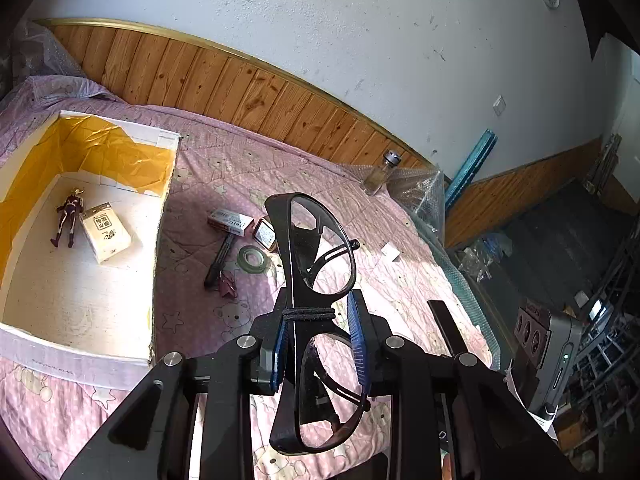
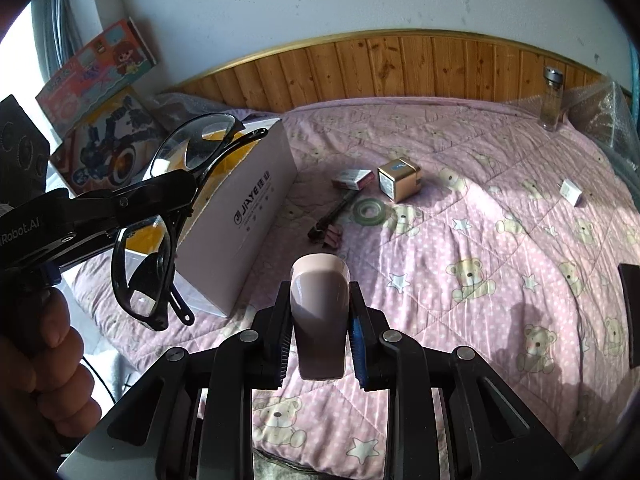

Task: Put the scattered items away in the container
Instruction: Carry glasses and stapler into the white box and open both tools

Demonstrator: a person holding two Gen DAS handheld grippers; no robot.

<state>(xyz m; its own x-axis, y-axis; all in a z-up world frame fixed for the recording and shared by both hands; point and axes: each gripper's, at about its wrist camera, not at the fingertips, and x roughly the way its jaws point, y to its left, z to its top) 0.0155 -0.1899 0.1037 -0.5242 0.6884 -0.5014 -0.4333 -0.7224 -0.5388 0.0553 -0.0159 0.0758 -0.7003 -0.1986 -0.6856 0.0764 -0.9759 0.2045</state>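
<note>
In the left wrist view, the left gripper has its jaws clamped on a pair of black safety glasses, gripped at the bridge and held above the pink bedspread. The container, a white box with yellow lining, lies at about 9 o'clock from the glasses. Inside it are already a small figure and a cream-coloured packet. Still on the bedspread, at about 10 o'clock from the gripper, are a small flat box, a gold tin, a tape roll, a dark stick-like tool and a maroon clip. A small white item lies at about 2 o'clock.

In the right wrist view, the right gripper has its jaws closed on a smooth pinkish-brown object; what it is I cannot tell. The container stands at about 10 o'clock, and the glasses hang just beside its near side, not yet inside.

I judge the task to be partly done: two items are stored, two are carried, and about six remain scattered.
</note>
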